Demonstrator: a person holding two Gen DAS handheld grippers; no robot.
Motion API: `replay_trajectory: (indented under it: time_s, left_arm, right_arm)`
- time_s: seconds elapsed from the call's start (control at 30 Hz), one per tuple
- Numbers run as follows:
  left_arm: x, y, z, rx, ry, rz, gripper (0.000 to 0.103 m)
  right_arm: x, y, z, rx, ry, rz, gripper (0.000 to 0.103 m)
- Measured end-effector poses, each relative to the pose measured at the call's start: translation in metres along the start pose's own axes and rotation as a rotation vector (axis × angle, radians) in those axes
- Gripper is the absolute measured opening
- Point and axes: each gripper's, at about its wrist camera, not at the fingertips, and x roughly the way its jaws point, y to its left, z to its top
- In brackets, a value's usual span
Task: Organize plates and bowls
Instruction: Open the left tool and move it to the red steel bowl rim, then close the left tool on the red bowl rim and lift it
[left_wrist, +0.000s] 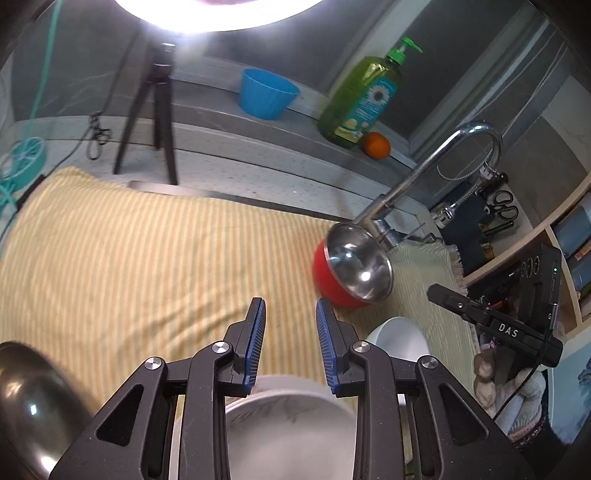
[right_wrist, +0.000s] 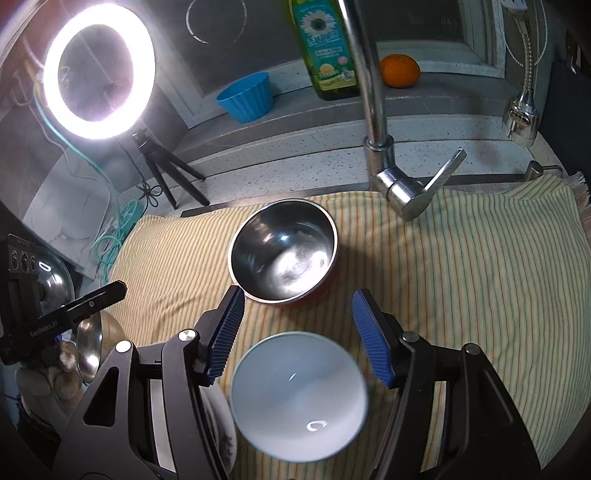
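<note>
Nearest my right gripper (right_wrist: 298, 332) is the white bowl (right_wrist: 299, 397), sitting upright on the striped cloth (right_wrist: 461, 295) directly under the gap between the fingers; the 2 jaws stand wide apart and hold nothing. Just to the left of that bowl, a patterned plate (right_wrist: 223, 424) shows partly behind the left finger. Beyond the white bowl, near but not touching it, sits the red bowl with the steel inside (right_wrist: 284, 254), also upright, just in front of the faucet (right_wrist: 384, 162).

My left gripper (left_wrist: 290, 343) hovers over the same plate (left_wrist: 288, 424), jaws parted by a narrower gap and empty. A dark metal bowl (left_wrist: 26, 402) lies at the far left edge of that view.

I judge the step in hand is taking the white bowl to nest it with the other. To do it well, I would lower the right gripper so 1 finger goes inside the rim and 1 outside, pinch the wall squarely, and lift straight up before moving toward the red bowl. A glazed rim may slip, so I would close firmly and keep the bowl level. The faucet handle (right_wrist: 447, 166) overhangs close behind the red bowl; I would stay low and approach from the near side.
</note>
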Motion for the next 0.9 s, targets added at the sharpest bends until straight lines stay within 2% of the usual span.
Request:
replay_trajectory:
  time_s: [0.13, 0.2, 0.27, 0.3, 0.7, 0.77, 0.9]
  left_arm:
    - [0.029, -0.017, 0.009, 0.015, 0.033, -0.017, 0.026]
    - [0.043, -0.024, 0.014, 0.014, 0.053, -0.032, 0.026]
    - [0.055, -0.027, 0.019, 0.001, 0.073, -0.046, 0.026]
    - [0.062, -0.027, 0.021, -0.008, 0.082, -0.047, 0.026]
    - [0.108, -0.032, 0.033, -0.01, 0.144, -0.002, 0.024]
    - [0.111, -0.033, 0.033, -0.001, 0.151, 0.001, 0.024]
    - [0.117, -0.034, 0.033, 0.017, 0.167, 0.014, 0.024]
  right_arm:
    - [0.012, -0.015, 0.011, 0.029, 0.016, 0.022, 0.063]
    - [0.019, -0.022, 0.016, 0.042, 0.028, 0.031, 0.058]
    - [0.026, -0.027, 0.02, 0.06, 0.045, 0.048, 0.047]
    - [0.03, -0.029, 0.022, 0.07, 0.051, 0.058, 0.046]
    - [0.068, -0.047, 0.035, 0.109, 0.126, 0.106, 0.037]
    - [0.073, -0.046, 0.037, 0.098, 0.139, 0.102, 0.03]
    - [0.08, -0.047, 0.038, 0.094, 0.156, 0.098, 0.024]
